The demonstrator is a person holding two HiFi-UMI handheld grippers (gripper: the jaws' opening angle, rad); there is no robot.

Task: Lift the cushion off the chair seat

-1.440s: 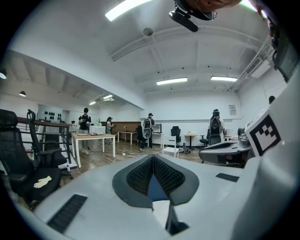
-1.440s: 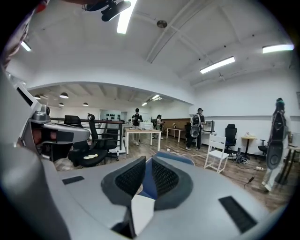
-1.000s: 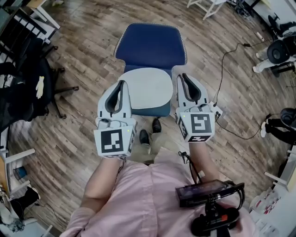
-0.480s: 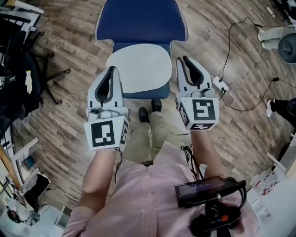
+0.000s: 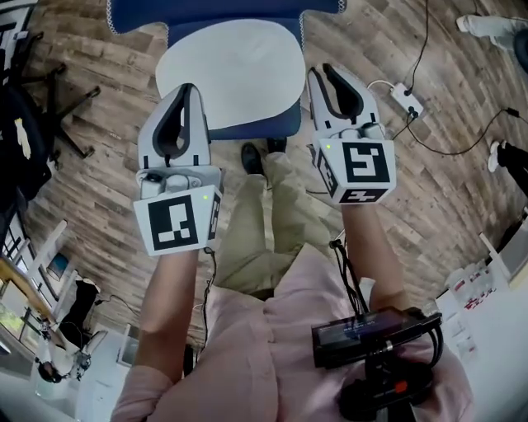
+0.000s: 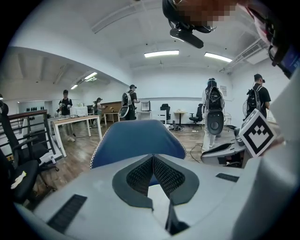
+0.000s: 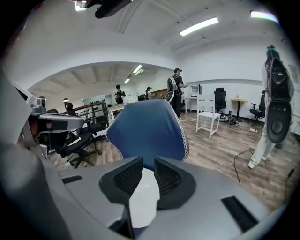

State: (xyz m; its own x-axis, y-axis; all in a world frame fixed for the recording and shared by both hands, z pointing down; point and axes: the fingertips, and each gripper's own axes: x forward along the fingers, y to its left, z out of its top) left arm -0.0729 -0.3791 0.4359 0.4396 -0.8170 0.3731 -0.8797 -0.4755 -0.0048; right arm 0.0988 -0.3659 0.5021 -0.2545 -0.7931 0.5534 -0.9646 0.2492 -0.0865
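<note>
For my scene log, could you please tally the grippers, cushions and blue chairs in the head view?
grippers: 2 (left gripper, right gripper)
white cushion: 1
blue chair: 1
Total: 4

Cushion [image 5: 231, 70], upper centre: pale cover, smooth and matt. Chair [image 5: 256, 129] beneath it: blue woven cloth, with white stitching along the backrest edge. Floor [image 5: 99, 189]: wood-grain planks with a low sheen. Left gripper [image 5: 183, 92] and right gripper [image 5: 323, 72]: matt grey plastic shells. Pads [image 7: 125, 176]: black, finely textured.
</note>
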